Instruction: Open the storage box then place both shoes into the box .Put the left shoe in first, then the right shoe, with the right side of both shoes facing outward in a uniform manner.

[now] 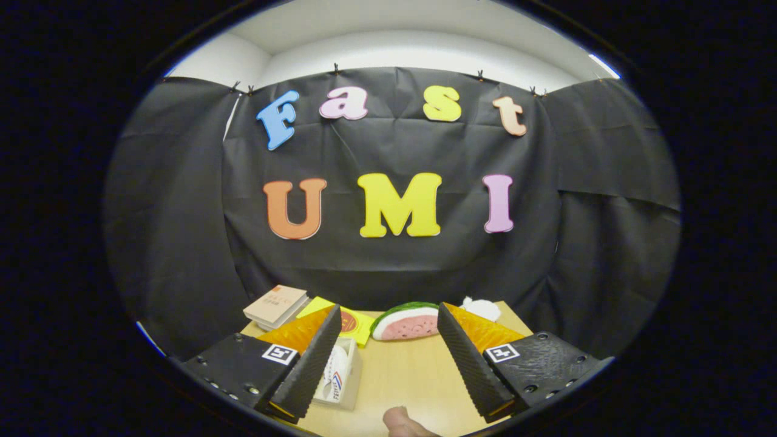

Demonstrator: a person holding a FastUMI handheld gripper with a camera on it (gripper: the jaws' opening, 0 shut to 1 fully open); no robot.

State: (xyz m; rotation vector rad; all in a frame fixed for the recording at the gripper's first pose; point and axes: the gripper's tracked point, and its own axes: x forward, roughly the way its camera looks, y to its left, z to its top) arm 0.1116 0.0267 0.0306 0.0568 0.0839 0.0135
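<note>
tongs spread wide above the worktop, box beside the left finger

the tongs (pixel 388 358) hang over the pale wooden worktop (pixel 400 376) with their two black ribbed fingers (pixel 309 364) well apart and nothing between them but bare wood. nearest of all, part of a person's finger (pixel 402 423) shows at the near edge of the worktop, between the two tong fingers and touching neither.

taking the left tong finger as the landmark: a small pale storage box with a white shoe showing in it (pixel 340 376) sits just beside that finger's inner face, partly hidden behind it. whether it touches the finger cannot be told.

farther on, beyond the tip of the left finger, a flat yellow card with an orange round mark (pixel 355 325) lies on the worktop. off to the outer side of the left finger, toward the far corner, a tan closed book (pixel 276 305) rests on the worktop. across from the left finger, near the right finger's tip, a toy watermelon slice with green rind and pink flesh (pixel 405 321) lies on its side, and a small white crumpled thing (pixel 481 308) sits just beyond it by the far edge.
</note>
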